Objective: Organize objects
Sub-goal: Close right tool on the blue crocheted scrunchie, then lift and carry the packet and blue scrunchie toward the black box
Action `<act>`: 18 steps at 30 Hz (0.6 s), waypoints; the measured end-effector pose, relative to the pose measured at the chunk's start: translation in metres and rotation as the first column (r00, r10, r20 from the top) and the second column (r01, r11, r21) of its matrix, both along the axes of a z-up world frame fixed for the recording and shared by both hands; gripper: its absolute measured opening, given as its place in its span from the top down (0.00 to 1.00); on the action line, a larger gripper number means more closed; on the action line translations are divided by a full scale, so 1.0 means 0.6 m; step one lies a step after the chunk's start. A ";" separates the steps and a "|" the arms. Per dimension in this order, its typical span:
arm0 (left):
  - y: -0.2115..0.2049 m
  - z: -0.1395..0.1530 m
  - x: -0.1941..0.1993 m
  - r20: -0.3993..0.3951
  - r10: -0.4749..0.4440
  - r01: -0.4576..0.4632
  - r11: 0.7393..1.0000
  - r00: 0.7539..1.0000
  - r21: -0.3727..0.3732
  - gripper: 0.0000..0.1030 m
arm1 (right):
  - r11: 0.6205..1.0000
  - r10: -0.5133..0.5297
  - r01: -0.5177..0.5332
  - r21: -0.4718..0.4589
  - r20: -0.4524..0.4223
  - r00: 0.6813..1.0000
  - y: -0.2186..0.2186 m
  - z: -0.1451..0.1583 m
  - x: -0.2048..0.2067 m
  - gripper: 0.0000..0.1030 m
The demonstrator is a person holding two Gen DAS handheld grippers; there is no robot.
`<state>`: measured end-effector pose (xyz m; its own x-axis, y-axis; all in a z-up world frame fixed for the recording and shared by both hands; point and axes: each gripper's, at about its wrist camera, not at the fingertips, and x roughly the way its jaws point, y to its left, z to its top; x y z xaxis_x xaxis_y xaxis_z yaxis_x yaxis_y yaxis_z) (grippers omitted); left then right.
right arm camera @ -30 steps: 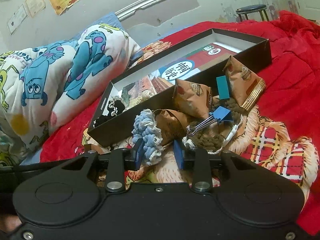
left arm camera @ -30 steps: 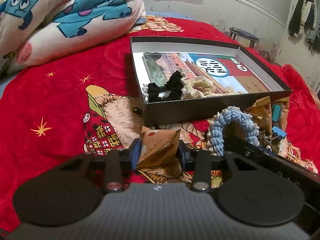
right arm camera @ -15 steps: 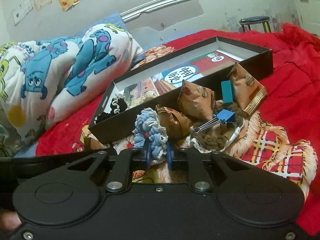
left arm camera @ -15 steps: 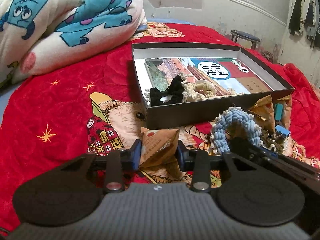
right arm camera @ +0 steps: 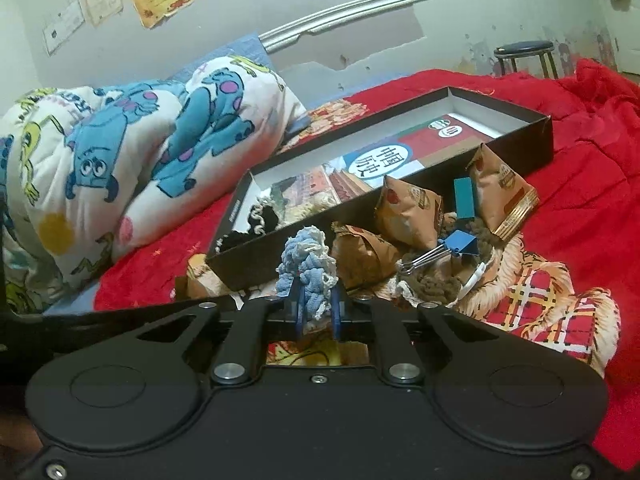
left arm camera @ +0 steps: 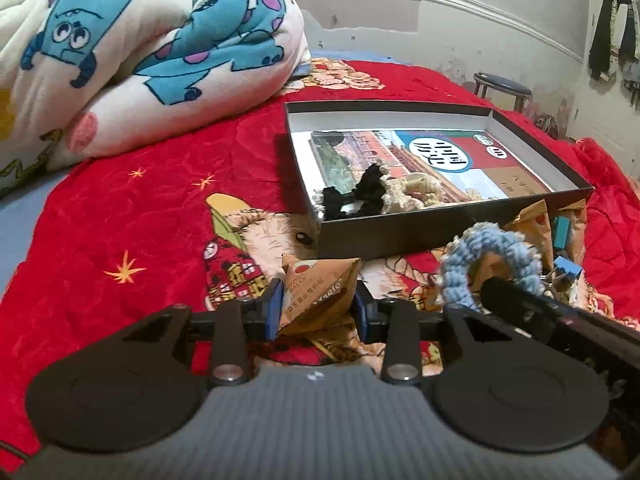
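Left gripper (left arm camera: 316, 310) pinching brown packet (left arm camera: 318, 294), right gripper (right arm camera: 317, 312) clamping blue scrunchie (right arm camera: 306, 268), binder clip (right arm camera: 460, 245) visible

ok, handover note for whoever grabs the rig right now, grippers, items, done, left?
Left gripper: fingers either side of a brown snack packet on the red blanket, touching or nearly; treat as not yet secured.
Right gripper: shut on the blue crochet scrunchie, just in front of the box.
Done: black scrunchie and cream scrunchie lie in the box's near-left corner.
Left: both items at the grippers, three more snack packets, the blue binder clip, a teal clip and a brown scrunchie, all piled outside the box's front wall.
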<state>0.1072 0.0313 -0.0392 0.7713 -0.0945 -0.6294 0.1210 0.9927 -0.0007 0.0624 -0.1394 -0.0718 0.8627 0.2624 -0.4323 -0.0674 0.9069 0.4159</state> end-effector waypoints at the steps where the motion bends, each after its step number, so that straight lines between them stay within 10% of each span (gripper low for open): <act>1: 0.002 0.000 -0.002 0.003 0.001 -0.001 1.000 1.000 -0.003 0.61 | 1.000 0.004 -0.004 0.008 0.004 1.000 -0.001 0.002 -0.003 0.88; 18: 0.000 0.048 -0.026 0.064 -0.030 0.036 0.995 0.998 -0.095 0.61 | 0.996 0.004 -0.011 0.089 0.086 0.996 -0.011 0.070 -0.047 0.88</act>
